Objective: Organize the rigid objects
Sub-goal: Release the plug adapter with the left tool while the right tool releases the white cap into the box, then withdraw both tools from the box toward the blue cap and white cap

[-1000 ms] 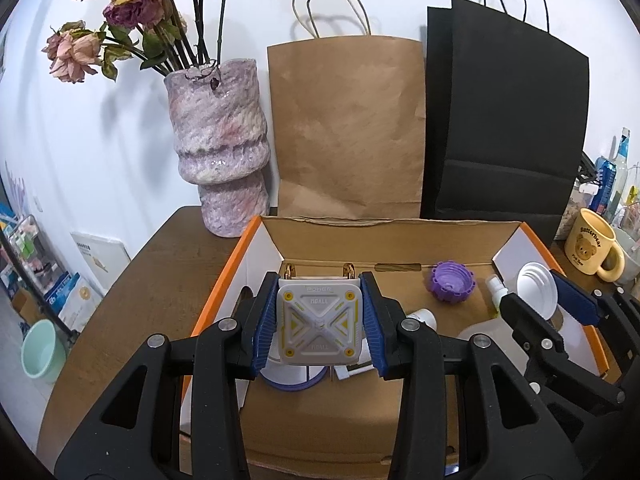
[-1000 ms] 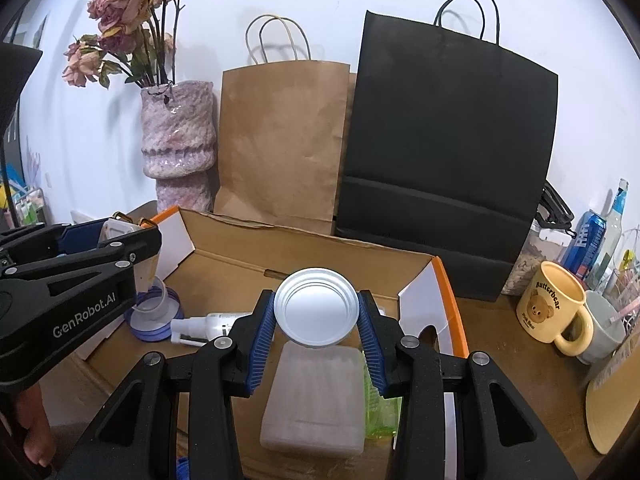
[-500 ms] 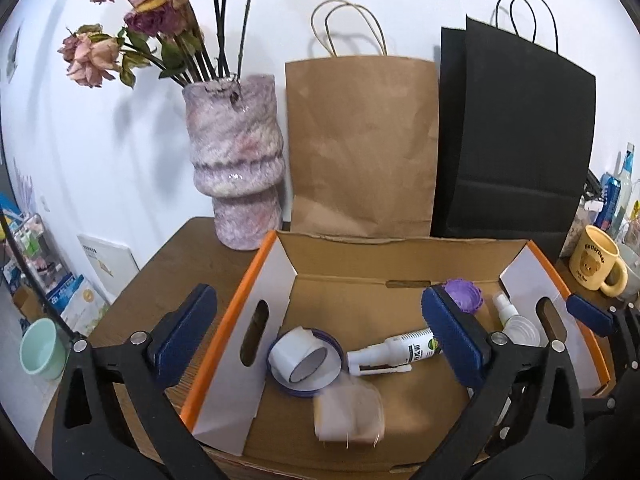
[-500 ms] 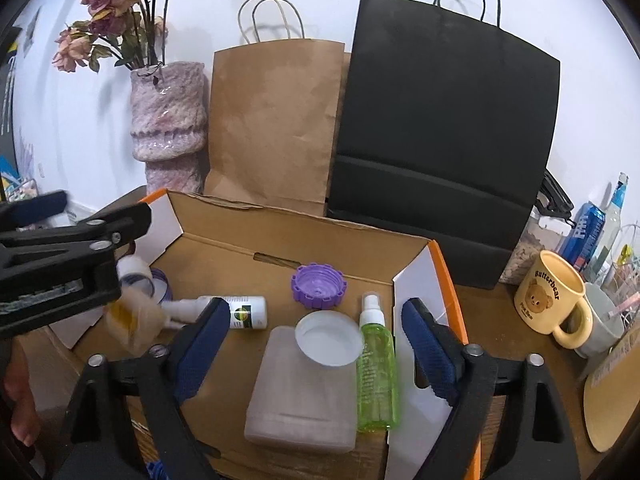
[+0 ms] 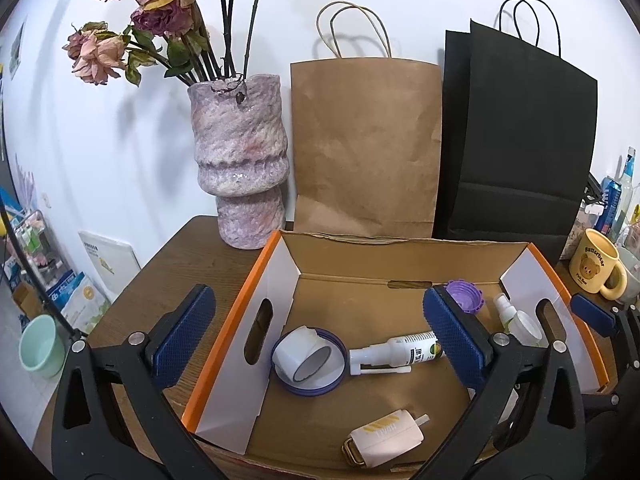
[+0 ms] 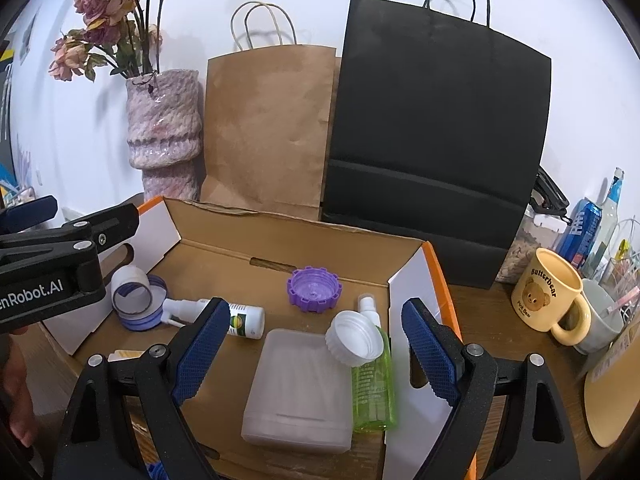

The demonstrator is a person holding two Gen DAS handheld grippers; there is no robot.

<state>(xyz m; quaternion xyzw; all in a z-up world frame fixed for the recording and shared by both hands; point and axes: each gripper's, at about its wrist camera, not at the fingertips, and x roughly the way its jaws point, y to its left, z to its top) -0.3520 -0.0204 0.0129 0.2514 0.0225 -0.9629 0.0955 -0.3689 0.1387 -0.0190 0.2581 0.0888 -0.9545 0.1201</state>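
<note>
An open cardboard box (image 5: 276, 276) with orange edges holds the objects; it also shows in the right wrist view (image 6: 434, 268). My left gripper (image 5: 318, 336) is open and empty above it. A cream charger block (image 5: 386, 438) lies on the box floor near the front. A tape roll (image 5: 302, 354), a white spray bottle (image 5: 400, 354) and a purple cap (image 5: 464, 296) lie further in. My right gripper (image 6: 314, 350) is open and empty. A white lid (image 6: 354, 338) rests against a green spray bottle (image 6: 372, 380), beside a frosted plastic case (image 6: 298, 388).
A purple vase (image 5: 240, 160) with dried roses, a brown paper bag (image 5: 364, 148) and a black bag (image 5: 516, 152) stand behind the box. A yellow bear mug (image 6: 548, 296), cans and bottles stand on the table to the right. A green bucket (image 5: 40, 346) sits on the floor at left.
Both grippers have opened and pulled back. The left one let go of the cream charger block, which now lies in the box. The right one let go of the white lid.
</note>
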